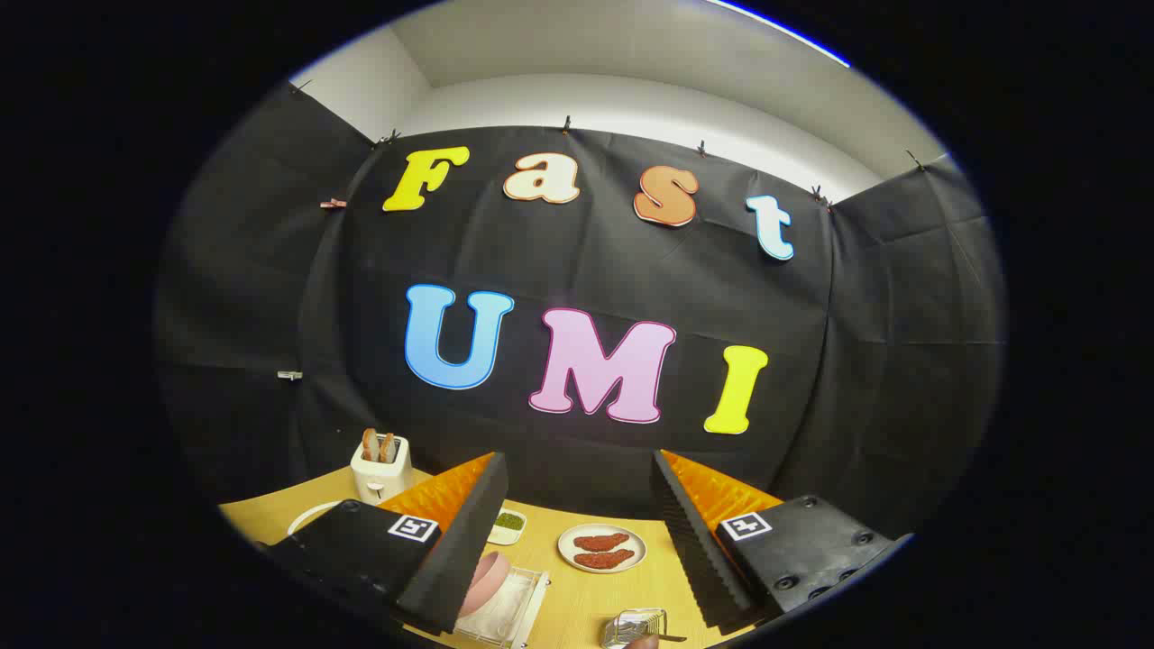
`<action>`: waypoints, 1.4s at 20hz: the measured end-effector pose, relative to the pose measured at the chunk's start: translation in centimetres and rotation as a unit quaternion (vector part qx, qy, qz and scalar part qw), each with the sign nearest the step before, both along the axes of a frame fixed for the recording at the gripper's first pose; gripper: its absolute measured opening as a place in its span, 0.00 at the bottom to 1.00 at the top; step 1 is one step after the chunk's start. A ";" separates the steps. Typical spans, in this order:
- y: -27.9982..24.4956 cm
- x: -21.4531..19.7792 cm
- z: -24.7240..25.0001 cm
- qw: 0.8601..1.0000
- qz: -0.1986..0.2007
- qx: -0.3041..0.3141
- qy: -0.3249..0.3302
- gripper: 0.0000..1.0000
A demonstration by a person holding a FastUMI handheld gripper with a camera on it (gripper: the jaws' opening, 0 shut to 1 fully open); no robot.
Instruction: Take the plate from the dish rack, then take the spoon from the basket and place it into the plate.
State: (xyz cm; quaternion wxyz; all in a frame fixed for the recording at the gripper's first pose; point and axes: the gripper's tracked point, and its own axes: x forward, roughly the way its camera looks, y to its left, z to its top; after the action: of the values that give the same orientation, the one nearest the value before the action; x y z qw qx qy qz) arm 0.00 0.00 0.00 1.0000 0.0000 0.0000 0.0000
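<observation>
My gripper (577,532) is held high above the wooden table (577,599), open, with a wide gap and nothing between its fingers. Below the gap, close to the left finger, a pink plate (487,581) stands on edge in a clear dish rack (509,613) with a white liner. Further right, near the right finger, sits a small wire basket (636,626) with a dark utensil handle sticking out of it; the spoon itself is too small to make out.
A white plate with two brown meat pieces (601,548) lies beyond the rack, between the fingers. A small dish of green stuff (508,523) sits by the left finger. A white toaster with toast (381,469) stands at the back left, a white plate rim (306,518) beside it.
</observation>
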 end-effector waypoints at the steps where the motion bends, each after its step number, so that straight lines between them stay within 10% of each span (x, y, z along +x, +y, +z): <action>1: 0.0 0.0 0.1 1.000 -0.001 0.000 0.000 0.98; 28: 3.8 0.9 -2.9 0.998 0.011 0.014 0.057 0.97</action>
State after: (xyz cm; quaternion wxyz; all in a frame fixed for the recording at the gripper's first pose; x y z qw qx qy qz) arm 0.91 3.76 -2.91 0.9982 0.0136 0.0572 0.0109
